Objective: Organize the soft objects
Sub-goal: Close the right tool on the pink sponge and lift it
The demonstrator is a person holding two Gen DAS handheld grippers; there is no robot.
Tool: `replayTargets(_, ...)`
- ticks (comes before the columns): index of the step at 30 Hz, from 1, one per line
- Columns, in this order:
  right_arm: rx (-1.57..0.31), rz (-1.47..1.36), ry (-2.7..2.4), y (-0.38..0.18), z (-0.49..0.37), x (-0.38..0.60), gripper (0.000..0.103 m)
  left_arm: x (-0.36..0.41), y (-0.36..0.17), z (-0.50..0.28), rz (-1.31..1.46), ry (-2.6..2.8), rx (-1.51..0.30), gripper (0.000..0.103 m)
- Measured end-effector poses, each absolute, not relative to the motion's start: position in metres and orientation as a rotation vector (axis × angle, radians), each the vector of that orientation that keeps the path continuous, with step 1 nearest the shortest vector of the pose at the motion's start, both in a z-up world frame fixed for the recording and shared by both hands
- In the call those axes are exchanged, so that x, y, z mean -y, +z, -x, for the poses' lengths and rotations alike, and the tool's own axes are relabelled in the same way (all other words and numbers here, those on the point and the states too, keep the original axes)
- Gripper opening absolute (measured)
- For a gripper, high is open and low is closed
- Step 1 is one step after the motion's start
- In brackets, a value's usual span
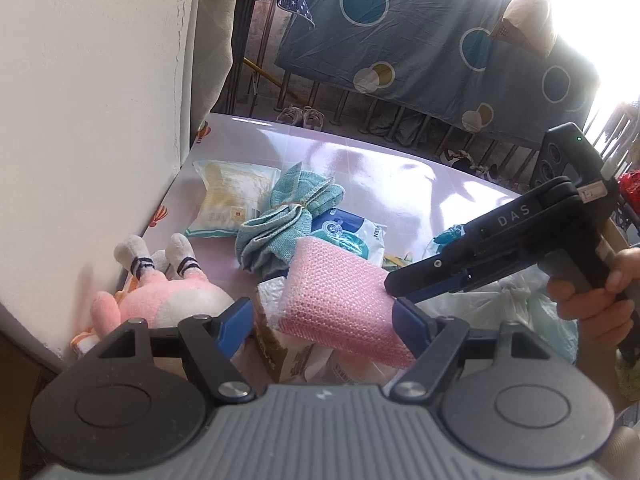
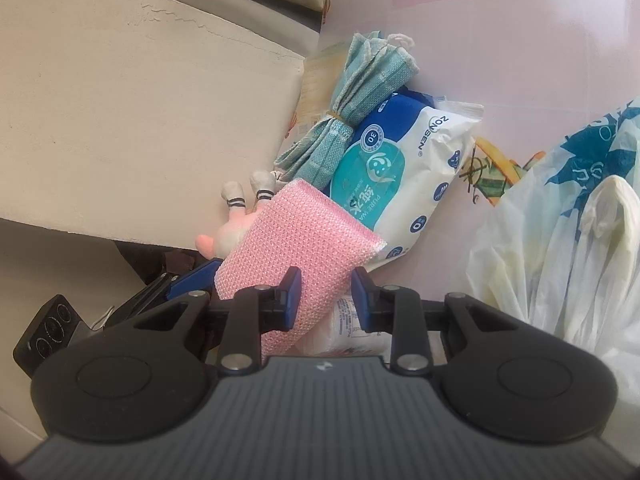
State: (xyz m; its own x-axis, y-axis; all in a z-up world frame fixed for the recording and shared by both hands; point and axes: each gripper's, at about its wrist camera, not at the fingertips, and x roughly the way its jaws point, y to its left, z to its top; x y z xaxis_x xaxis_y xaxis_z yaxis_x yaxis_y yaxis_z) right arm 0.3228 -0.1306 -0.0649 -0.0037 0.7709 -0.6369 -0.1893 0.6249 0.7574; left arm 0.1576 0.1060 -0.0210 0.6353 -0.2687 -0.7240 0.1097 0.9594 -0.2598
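Observation:
A pink mesh sponge (image 1: 340,300) (image 2: 296,240) hangs tilted above the pile on the table. My left gripper (image 1: 322,322) is open around it; its left pad stands apart from the sponge and its right pad is at the sponge's edge. My right gripper (image 1: 394,290) (image 2: 327,296) comes in from the right, held by a hand (image 1: 592,304), and is shut on the sponge's corner. One blue finger (image 2: 192,278) of the left gripper shows beside the sponge in the right wrist view.
On the pink table (image 1: 360,168) lie a tied teal cloth bundle (image 1: 280,224) (image 2: 352,120), a blue-and-white wipes pack (image 1: 348,236) (image 2: 404,172), a yellowish pack (image 1: 232,196) and a pink plush toy (image 1: 160,296) against the wall (image 1: 80,120). Plastic bags (image 2: 560,240) sit at the right.

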Motion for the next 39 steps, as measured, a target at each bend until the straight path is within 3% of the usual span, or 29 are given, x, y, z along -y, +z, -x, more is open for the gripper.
replayTargets(17, -1.36, -0.617, 0.8, -0.066, -0.317, 0.119, 0.028, -0.091, -0.018, -0.154, 0.163, -0.207, -0.836, 0.072)
replayTargets(27, -1.276, -0.616, 0.82, -0.028, -0.295, 0.13, 0.028, -0.071, 0.021, -0.129, 0.102, -0.209, -0.754, 0.071)
replayTargets(39, -1.138, -0.728, 0.786, 0.014, -0.249, 0.214, 0.027, 0.0, 0.058, -0.117, 0.046, -0.324, -0.694, 0.067)
